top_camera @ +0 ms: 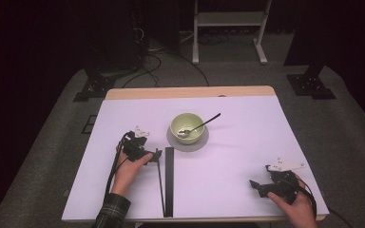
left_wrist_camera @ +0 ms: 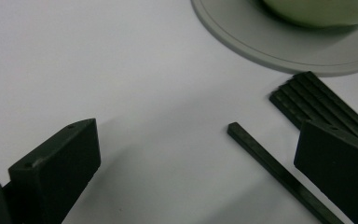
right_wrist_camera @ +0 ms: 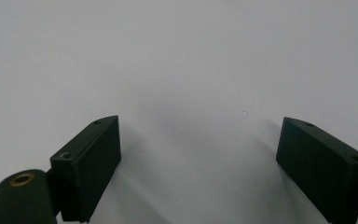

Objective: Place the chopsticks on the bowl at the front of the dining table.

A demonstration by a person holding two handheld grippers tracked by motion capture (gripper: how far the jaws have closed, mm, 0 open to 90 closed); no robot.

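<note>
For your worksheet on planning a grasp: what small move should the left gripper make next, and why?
Probably shift the left gripper slightly toward the thin black square rod and lower it. Its jaws stand open, the rod lies flat between them near one jaw, beside the ribbed black flat strip.

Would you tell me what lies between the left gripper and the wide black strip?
In the high view, only the thin black rod lies between the left gripper and the wide black strip, on the white table.

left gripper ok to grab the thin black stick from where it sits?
Probably yes. The left gripper is open, and the thin black stick lies bare on the table just ahead, between its jaws. The ribbed black strip alongside lies apart from it, though close to one jaw.
</note>
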